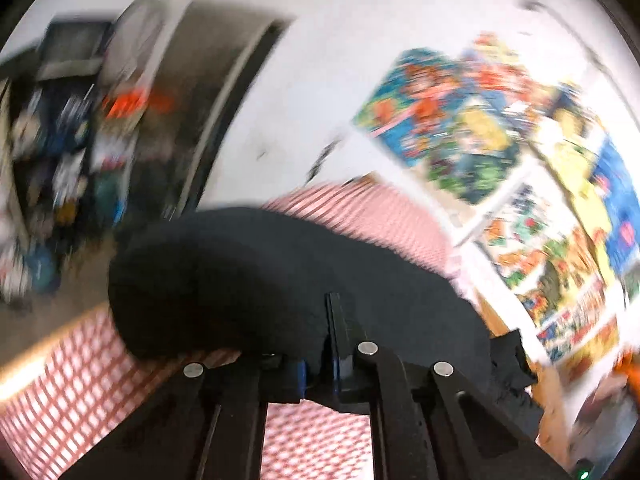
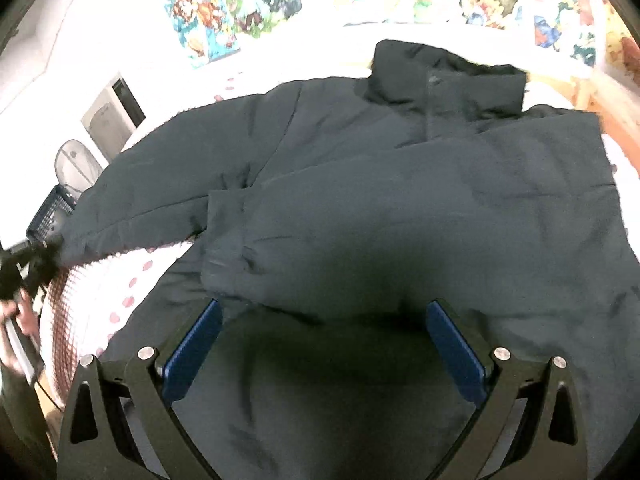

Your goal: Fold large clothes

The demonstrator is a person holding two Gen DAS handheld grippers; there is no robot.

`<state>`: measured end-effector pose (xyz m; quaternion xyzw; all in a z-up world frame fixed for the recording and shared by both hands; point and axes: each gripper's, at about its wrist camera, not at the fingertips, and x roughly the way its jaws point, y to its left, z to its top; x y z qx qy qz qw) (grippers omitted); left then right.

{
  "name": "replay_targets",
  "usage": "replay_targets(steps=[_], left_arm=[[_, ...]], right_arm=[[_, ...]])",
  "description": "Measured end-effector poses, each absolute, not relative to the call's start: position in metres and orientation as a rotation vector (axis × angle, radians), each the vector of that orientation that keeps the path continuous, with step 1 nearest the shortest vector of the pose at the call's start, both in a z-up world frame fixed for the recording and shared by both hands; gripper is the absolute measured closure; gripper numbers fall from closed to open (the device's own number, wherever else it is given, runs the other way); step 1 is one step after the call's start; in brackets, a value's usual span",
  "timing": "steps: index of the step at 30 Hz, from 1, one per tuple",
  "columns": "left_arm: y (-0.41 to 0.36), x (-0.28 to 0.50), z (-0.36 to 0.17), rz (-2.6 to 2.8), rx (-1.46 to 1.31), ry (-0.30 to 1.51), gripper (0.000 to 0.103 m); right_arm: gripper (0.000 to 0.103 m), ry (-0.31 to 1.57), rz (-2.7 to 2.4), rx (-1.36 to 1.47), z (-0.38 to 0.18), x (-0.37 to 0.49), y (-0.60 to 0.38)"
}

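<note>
A large dark jacket (image 2: 400, 200) lies spread on a bed, collar at the far side, its right sleeve folded across the body. My right gripper (image 2: 324, 336) is open just above the jacket's lower body, holding nothing. My left gripper (image 1: 320, 360) is shut on the cuff of the jacket's left sleeve (image 1: 248, 276), which bulges dark in front of its fingers. In the right wrist view the left gripper (image 2: 28, 264) shows at the far left, holding that sleeve's end stretched out (image 2: 160, 184).
The bed has a pink-and-white checked cover (image 1: 80, 380) with a wooden frame (image 2: 600, 92) at the right. Colourful posters (image 1: 500, 152) cover the wall behind. A cluttered shelf (image 1: 52, 140) and a blue crate (image 2: 50, 212) stand to the left.
</note>
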<state>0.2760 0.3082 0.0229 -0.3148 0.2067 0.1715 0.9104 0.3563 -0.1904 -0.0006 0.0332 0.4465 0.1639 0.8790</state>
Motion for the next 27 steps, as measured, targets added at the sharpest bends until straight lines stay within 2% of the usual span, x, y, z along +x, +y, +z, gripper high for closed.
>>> replay_targets(steps=[7,12,19,27], left_arm=[[0.199,0.298,0.125,0.108,-0.216,0.331,0.095],[0.106,0.311,0.149,-0.067,-0.039,0.327,0.095],[-0.023,0.320,0.128,-0.346,0.126,0.396,0.095],[-0.114,0.333,0.047,-0.613,0.193,0.667,0.094]], right_arm=[[0.003,0.877,0.288,0.105,0.008,0.332,-0.237],[0.003,0.831,0.207,0.119,0.013,0.318,-0.265],[0.003,0.793,0.107,0.147,0.016,0.299,-0.322],[0.003,0.777,0.019,0.280,-0.003,0.287,-0.390]])
